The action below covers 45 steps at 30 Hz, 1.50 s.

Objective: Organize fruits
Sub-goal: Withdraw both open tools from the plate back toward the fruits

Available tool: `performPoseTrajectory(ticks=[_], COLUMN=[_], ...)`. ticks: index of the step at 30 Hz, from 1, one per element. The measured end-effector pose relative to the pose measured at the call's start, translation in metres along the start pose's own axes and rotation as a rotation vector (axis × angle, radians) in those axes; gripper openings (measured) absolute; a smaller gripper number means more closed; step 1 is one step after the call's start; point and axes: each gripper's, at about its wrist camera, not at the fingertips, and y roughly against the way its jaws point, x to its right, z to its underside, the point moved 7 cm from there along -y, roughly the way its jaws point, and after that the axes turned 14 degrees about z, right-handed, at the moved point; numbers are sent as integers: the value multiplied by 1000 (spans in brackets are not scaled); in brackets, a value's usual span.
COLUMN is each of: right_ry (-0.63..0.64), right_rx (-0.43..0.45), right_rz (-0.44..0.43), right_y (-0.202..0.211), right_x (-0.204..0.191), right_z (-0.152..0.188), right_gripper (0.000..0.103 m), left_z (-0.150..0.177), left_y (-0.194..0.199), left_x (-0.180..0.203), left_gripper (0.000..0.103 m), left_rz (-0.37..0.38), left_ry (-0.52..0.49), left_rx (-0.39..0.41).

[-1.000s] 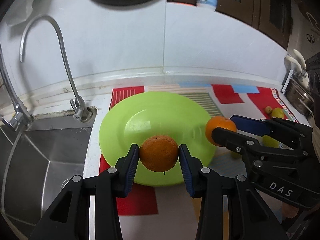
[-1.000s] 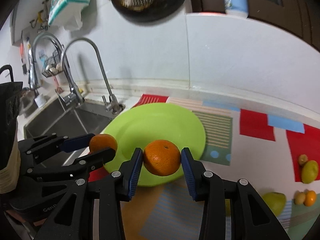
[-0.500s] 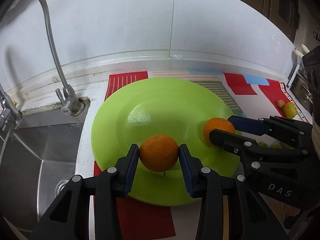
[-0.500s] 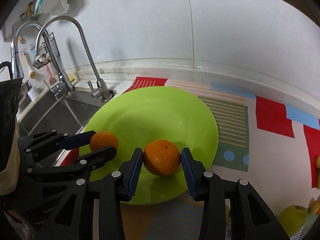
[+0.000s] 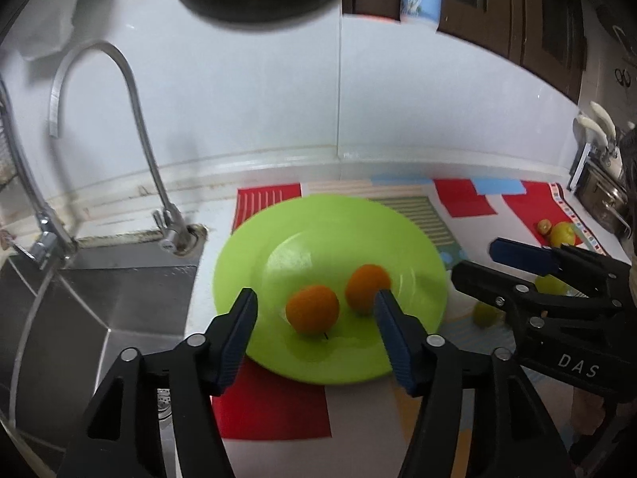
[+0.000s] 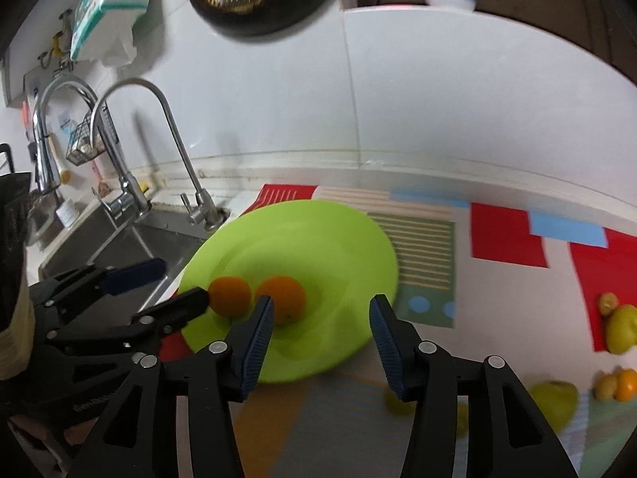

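Observation:
Two oranges lie side by side on the green plate (image 5: 278, 231): one (image 5: 312, 308) nearer my left gripper and one (image 5: 364, 285) to its right. In the right wrist view the plate (image 6: 338, 231) holds the same oranges, the left one (image 6: 230, 295) and the right one (image 6: 283, 296). My left gripper (image 5: 314, 324) is open and empty, just behind the near orange. My right gripper (image 6: 320, 328) is open and empty over the plate's near rim; it also shows in the left wrist view (image 5: 483, 259).
A sink (image 5: 99, 298) with a tall tap (image 5: 131, 119) lies left of the plate. A patterned mat (image 6: 509, 235) covers the counter. Several lemons and small fruits (image 6: 621, 328) lie at the right, and a green fruit (image 6: 553, 398) sits near the front.
Both grippers opened and let go of their oranges, which now rest on the plate. Both grippers have drawn back and risen a little.

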Motion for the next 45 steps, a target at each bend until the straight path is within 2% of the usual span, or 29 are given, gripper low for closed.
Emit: performPoseTrajectory(ticks=[4, 6, 14, 29, 45], right_ry=[-20, -25, -57, -100, -104], right_rx=[27, 42, 105, 157, 170], right_rz=[33, 52, 115, 197, 208], right_y=[23, 37, 88, 142, 168], right_x=[11, 17, 37, 81, 132], right_z=[2, 5, 18, 42, 58], right_gripper=[57, 62, 70, 70, 70], left_z=[3, 5, 11, 17, 23], left_y=[20, 28, 56, 80, 79], left_x=[14, 21, 54, 113, 168], left_gripper=[70, 73, 78, 80, 81], left_rz=[-2, -4, 24, 59, 51], left_ry=[-9, -9, -38, -106, -135], left_rx=[23, 32, 77, 133, 149])
